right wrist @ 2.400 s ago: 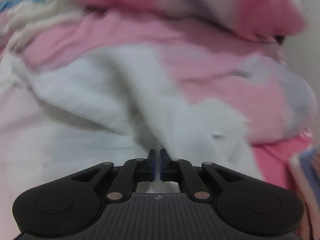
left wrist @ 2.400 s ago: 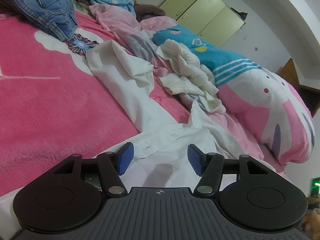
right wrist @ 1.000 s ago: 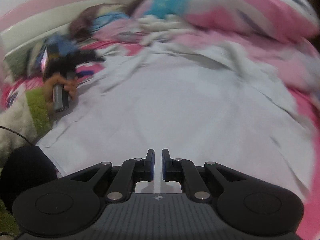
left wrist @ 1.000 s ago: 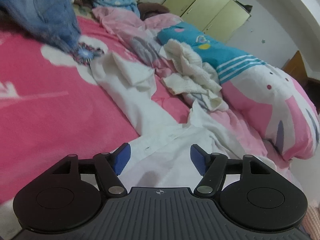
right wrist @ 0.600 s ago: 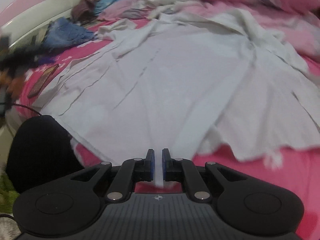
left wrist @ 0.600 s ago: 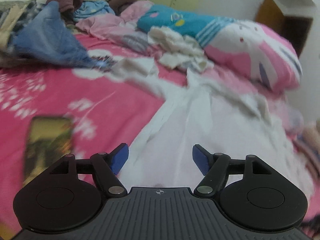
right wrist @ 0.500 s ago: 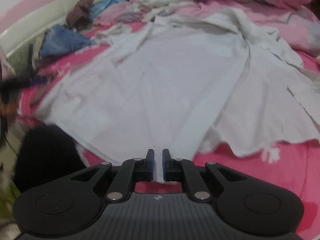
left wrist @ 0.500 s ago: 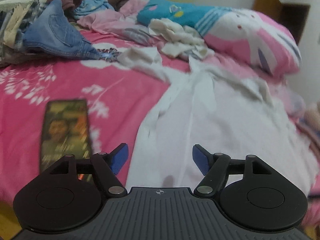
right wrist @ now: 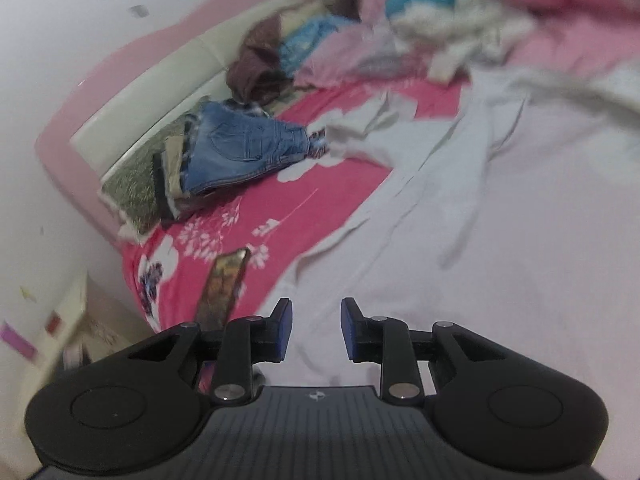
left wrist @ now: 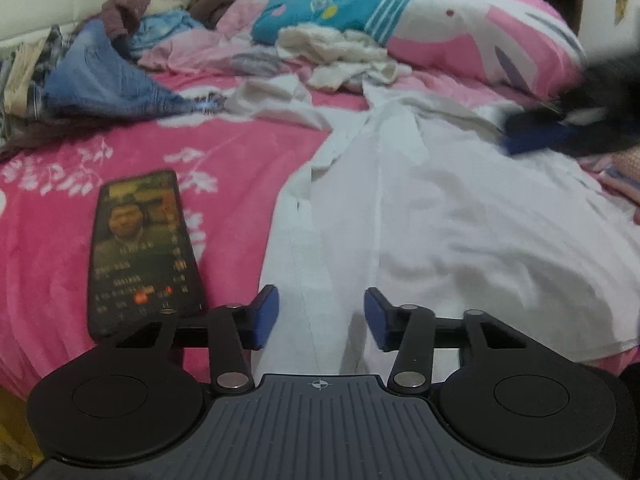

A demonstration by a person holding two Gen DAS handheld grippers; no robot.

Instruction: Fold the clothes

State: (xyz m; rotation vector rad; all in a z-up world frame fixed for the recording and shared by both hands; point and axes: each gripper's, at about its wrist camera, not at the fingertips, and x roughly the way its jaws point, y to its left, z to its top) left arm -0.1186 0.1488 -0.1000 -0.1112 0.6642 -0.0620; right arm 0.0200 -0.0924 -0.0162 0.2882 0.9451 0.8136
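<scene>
Left gripper (left wrist: 319, 316): blue-padded jaws apart and closing. The buttoned front strip of the white cotton shirt (left wrist: 420, 216) lies below and between them; pads not pressing on the cloth, nothing held.

Right gripper (right wrist: 316, 330): blue-padded jaws apart and opening, released. White shirt fabric (right wrist: 500, 240) lies beneath the gap; no cloth pinched between the pads. In the left wrist view this gripper shows as a dark blurred shape (left wrist: 560, 128) over the far right part of the shirt.

Shirt: spread flat, front up, on the bright pink fleece bedspread with white flower print (left wrist: 160, 168), at the near edge of the bed. One sleeve runs away toward the clothes pile; its crumpled cuff (left wrist: 272, 94) is near the jeans.

Just beside the shirt's left edge: a black smartphone, screen lit (left wrist: 140, 248), flat on the bedspread, apart from the cloth. Also seen in the right wrist view (right wrist: 224, 284).

Further out: blue denim jeans (left wrist: 104, 84) on a stack of folded garments by the headboard; a brown garment (right wrist: 256, 64) behind them; crumpled cream knit clothes (left wrist: 340, 56); a large pink, white and teal cartoon-print pillow (left wrist: 460, 28) along the far side. Pink and cream padded headboard (right wrist: 152, 80) against the white wall.
</scene>
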